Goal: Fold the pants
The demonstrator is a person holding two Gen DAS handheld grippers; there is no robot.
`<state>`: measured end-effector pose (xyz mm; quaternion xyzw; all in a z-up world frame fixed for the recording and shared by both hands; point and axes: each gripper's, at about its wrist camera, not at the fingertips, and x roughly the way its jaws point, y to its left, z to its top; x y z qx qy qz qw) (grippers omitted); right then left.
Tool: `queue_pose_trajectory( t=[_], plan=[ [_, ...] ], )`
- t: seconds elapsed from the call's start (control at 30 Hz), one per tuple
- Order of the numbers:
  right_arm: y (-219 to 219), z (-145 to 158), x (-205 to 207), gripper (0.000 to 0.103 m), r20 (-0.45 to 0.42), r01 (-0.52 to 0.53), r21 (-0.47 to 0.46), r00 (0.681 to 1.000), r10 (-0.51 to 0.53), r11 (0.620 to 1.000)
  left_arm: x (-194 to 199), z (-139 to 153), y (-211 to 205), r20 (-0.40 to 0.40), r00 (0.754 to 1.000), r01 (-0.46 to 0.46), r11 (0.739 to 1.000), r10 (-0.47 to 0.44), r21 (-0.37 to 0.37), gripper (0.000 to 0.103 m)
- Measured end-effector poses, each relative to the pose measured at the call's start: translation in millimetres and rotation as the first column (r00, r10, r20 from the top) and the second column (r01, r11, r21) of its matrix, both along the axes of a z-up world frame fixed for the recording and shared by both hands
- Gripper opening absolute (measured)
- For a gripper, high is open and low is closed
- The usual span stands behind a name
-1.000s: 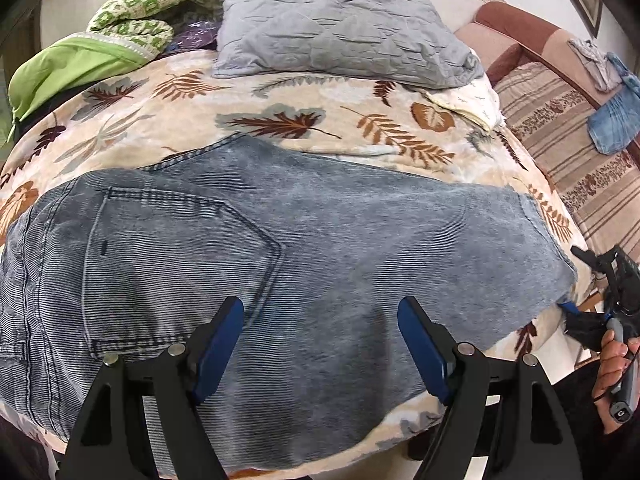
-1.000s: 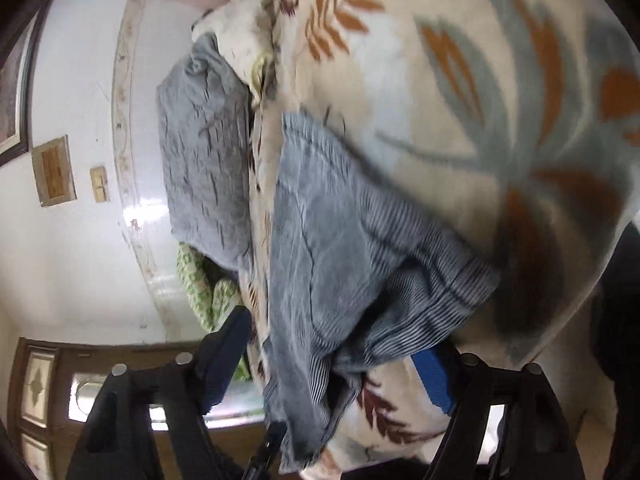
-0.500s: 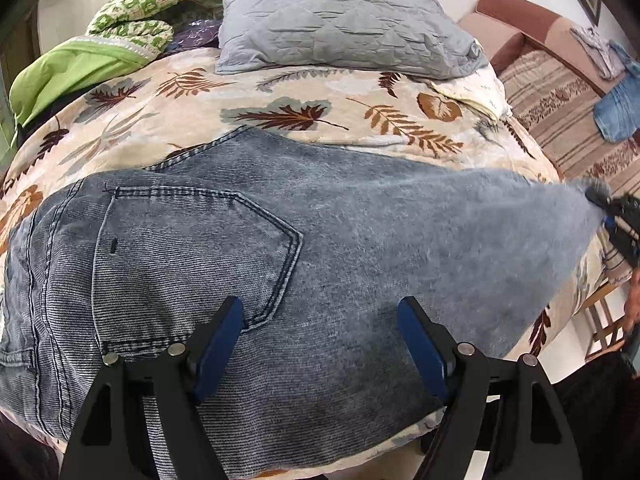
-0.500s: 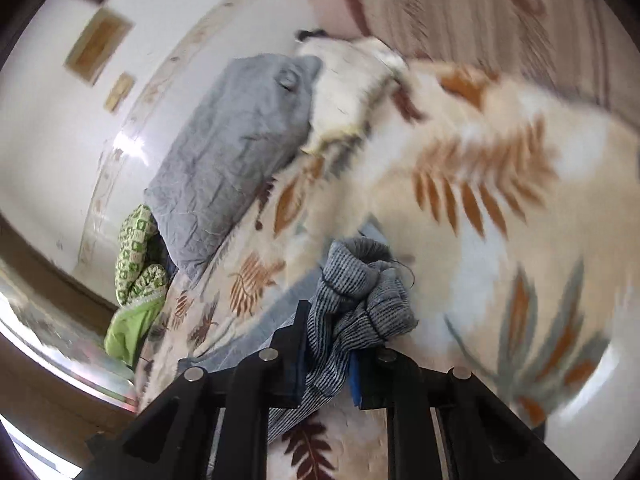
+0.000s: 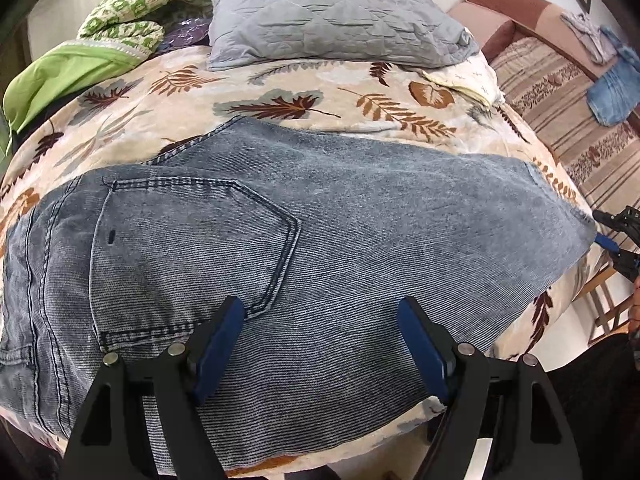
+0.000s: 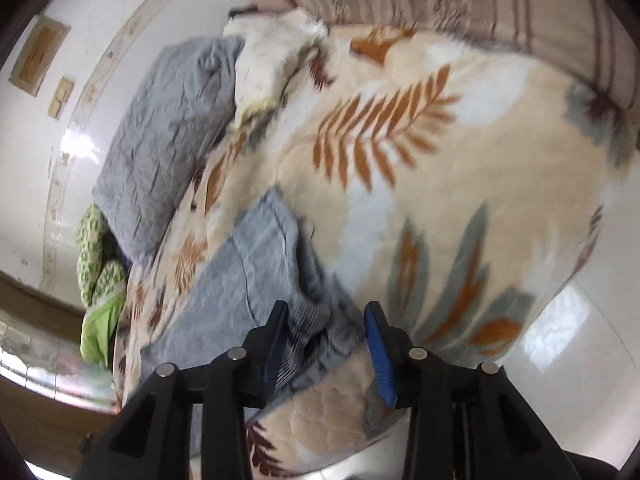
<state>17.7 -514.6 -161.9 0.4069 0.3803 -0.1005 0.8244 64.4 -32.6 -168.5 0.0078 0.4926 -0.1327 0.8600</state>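
Observation:
Grey-blue jeans (image 5: pixel 320 240) lie folded lengthwise across the leaf-print blanket (image 5: pixel 280 104), back pocket up at the left, hem at the right. My left gripper (image 5: pixel 320 336) is open and empty just above the jeans near the bed's front edge. My right gripper (image 6: pixel 326 332) is at the hem end (image 6: pixel 312 320); its jaws stand partly apart with the hem cloth loose between them. It also shows at the right edge of the left wrist view (image 5: pixel 618 240).
A grey quilted pillow (image 5: pixel 332 12) and green bedding (image 5: pixel 80 64) lie at the head of the bed. A striped sofa (image 5: pixel 560 92) with a denim garment (image 5: pixel 612 96) stands to the right. A white tiled floor (image 6: pixel 580 340) lies below the bed edge.
My right gripper had shut on the hem and lifted it; now its jaws have opened and the hem lies back down on the blanket. My left gripper has stayed open and barely moved.

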Motion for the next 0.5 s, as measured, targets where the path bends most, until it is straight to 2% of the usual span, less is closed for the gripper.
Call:
queue_pose_trajectory(
  t=[0.1,0.2,0.27,0.33,0.43,0.5],
  plan=[
    [18,16,10,0.045,0.079,-0.061,-0.041,0.995,0.064,0.997,-1,8,2,0.021,0.999,-0.029,0.999,0.030,-0.033,0.080],
    [52,29,28,0.045,0.079,-0.130,-0.176,0.986,0.145,0.976,-1,20,0,0.052,0.998,-0.042,0.998,0.044,-0.036,0.080],
    [68,31,37,0.045,0.083,-0.191,-0.192,0.974,0.209,0.963,0,22,-1,0.059,0.997,-0.055,0.998,0.056,-0.007,0.080],
    [81,29,45,0.045,0.047,-0.225,-0.232,0.969,0.242,0.946,4,20,0,0.057,0.995,-0.083,0.996,0.081,0.044,0.080],
    [92,17,53,0.045,-0.078,-0.235,-0.332,0.972,0.221,0.914,9,8,7,0.006,0.992,-0.128,0.989,0.128,0.069,0.081],
    [85,1,57,0.045,-0.154,-0.231,-0.325,0.970,0.190,0.917,11,-3,8,-0.020,0.990,-0.138,0.986,0.141,0.096,0.081]
  ],
)
